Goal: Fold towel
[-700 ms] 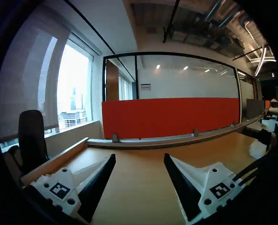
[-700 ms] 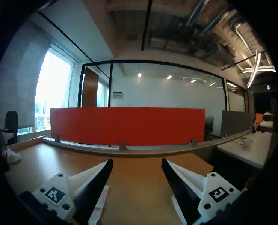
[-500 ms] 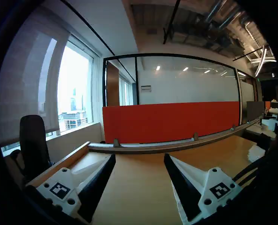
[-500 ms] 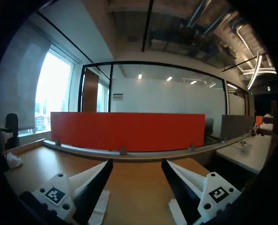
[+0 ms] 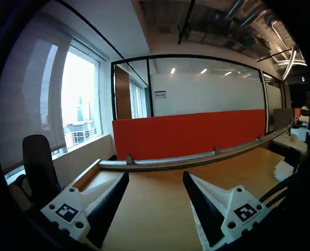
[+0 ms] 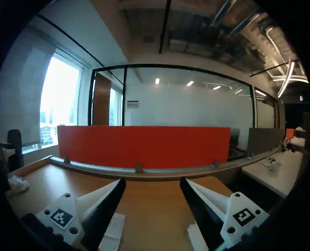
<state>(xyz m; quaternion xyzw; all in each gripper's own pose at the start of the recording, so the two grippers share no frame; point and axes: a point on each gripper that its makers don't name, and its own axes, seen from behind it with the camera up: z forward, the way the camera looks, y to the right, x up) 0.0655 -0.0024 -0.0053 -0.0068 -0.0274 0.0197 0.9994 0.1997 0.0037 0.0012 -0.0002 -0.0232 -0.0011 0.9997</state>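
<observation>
Under my right tool (image 6: 152, 180), jaws wide, lies the towel (image 6: 113, 228). My left tool (image 5: 155, 173) gapes too, empty, presumably ready for corners.

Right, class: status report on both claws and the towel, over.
Left claw open, empty, above desk. Right claw open, white towel low beneath it, not gripped. Nothing blocking seen.

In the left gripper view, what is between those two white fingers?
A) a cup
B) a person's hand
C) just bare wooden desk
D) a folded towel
C: the left gripper stands open, and the gap shows bare wooden desk, with nothing gripped.
</observation>
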